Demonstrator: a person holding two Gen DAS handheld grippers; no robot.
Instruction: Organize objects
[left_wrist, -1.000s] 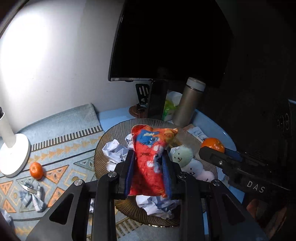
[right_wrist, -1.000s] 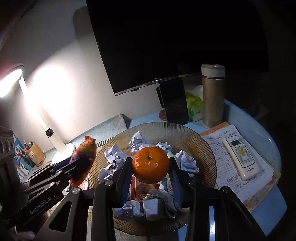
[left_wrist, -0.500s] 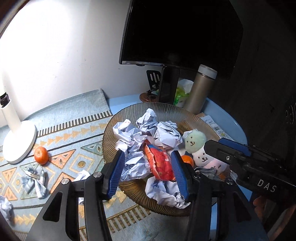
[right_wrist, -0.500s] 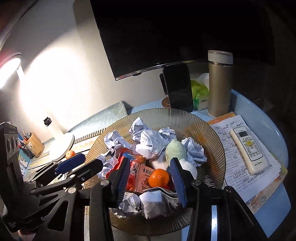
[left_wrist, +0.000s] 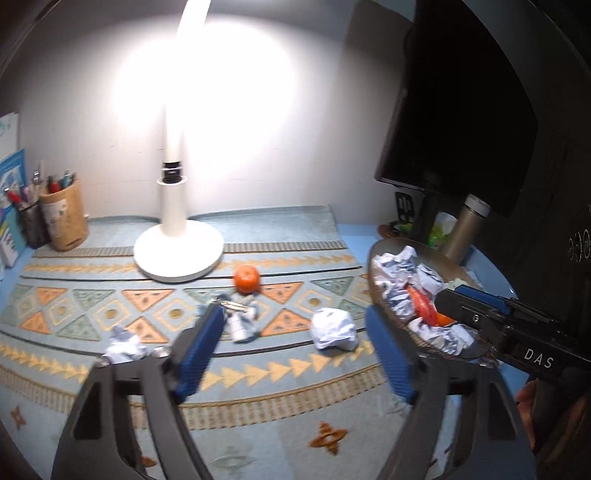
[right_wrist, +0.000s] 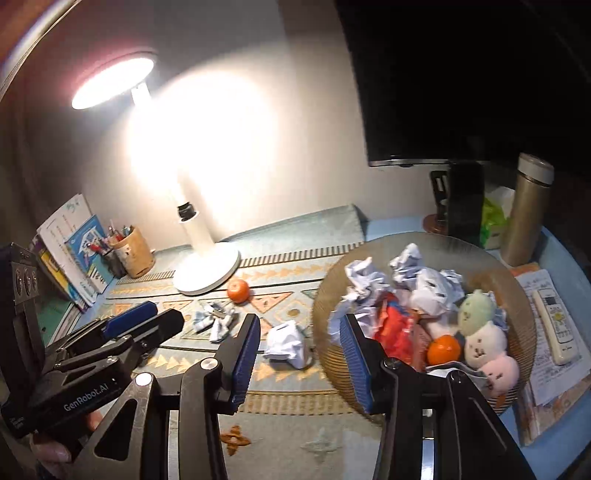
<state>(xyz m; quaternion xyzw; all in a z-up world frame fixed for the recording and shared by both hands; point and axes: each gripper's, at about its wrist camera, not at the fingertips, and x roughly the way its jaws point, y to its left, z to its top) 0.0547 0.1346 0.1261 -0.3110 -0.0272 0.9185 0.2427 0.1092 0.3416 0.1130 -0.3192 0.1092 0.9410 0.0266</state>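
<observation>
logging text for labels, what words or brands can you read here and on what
"DAS": on the right gripper body, seen from the left wrist.
"GenRobot.AI": on the left gripper body, seen from the right wrist.
Too small or blurred: printed papers, remote control buttons, snack packet, books.

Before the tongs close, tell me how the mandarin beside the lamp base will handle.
The mandarin looks round and smooth, so a nudge would probably roll it across the flat mat. It likely dents under a hard squeeze; grip it gently.

We are seeing open mat (left_wrist: 110, 314) ahead; a paper ball (left_wrist: 333, 328), an orange (left_wrist: 246, 278) and the lamp base (left_wrist: 178, 251) are standing in the way.
</observation>
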